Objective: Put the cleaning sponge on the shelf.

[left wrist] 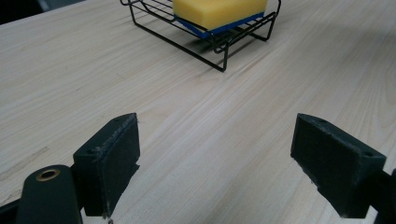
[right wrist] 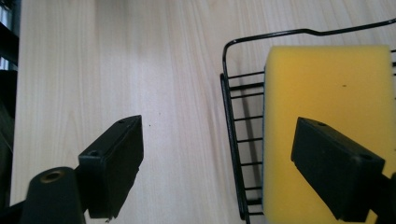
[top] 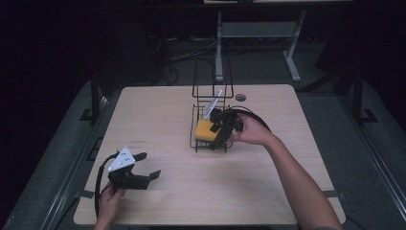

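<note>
The right gripper (top: 221, 128) is hovering with its jaws spread wide and empty above the yellow sponge (top: 205, 129), one jaw over the sponge and the other outside the rim, likely so the sponge can be reached from above. The sponge is lying flat in the low front tray of the black wire rack (top: 194, 125). The left gripper (top: 143, 165), also wide open and empty, is resting low over the table (top: 158, 201), well apart from the rack, apparently idle.

A yellow sponge (right wrist: 327, 126) with a blue underside lies flat in the black wire rack (right wrist: 232, 140) — nothing grips it.
</note>
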Tool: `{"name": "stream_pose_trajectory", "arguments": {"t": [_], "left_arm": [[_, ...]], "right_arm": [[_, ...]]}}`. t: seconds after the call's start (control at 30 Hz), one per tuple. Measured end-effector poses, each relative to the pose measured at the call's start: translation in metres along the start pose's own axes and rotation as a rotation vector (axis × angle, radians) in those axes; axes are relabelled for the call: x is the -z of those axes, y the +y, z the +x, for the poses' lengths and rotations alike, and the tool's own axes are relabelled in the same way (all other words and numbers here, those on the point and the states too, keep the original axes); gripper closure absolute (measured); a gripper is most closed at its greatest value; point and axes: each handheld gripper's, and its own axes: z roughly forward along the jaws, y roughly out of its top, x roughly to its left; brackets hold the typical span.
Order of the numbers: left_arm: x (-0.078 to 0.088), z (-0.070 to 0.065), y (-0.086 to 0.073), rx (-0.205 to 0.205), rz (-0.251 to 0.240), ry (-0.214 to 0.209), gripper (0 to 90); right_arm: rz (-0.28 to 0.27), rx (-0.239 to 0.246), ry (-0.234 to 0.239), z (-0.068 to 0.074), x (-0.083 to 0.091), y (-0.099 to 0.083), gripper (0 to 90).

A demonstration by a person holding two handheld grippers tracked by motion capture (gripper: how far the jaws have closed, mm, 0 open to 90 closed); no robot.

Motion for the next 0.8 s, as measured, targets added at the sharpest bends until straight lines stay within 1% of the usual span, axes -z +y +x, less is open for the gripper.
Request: {"name": "stream_pose_trajectory", "arguments": {"t": [0.1,0.13,0.23,0.4,0.43,0.53,0.8], "left_arm": [[0.0,0.0,0.0,-0.001,0.0,0.0,15.0],[0.0,0.0,0.0,-0.001,0.0,0.0,15.1],[0.0,0.0,0.0,-0.002,0.0,0.0,15.0],[0.0,0.0,0.0,-0.002,-0.001,0.0,15.0],[0.0,0.0,0.0,-0.003,-0.002,0.001,15.0],[0.0,-0.001,0.0,0.003,-0.006,-0.002,15.1],[-0.001,-0.002,0.001,-0.003,0.0,-0.004,15.0]], "right_arm": [[-0.014,-0.012,0.016,0.001,-0.003,-0.002,16.4],[-0.016,-0.008,0.019,0.001,-0.005,-0.003,16.4],[0.0,-0.009,0.022,0.003,-0.009,-0.004,16.4],[-0.014,-0.01,0.034,0.005,-0.012,-0.004,16.4],[-0.016,-0.013,0.034,0.006,-0.013,-0.005,16.5],[-0.02,-0.002,0.033,0.009,-0.014,-0.007,16.6],[-0.028,0.004,0.027,0.017,-0.018,-0.014,16.6]]}}
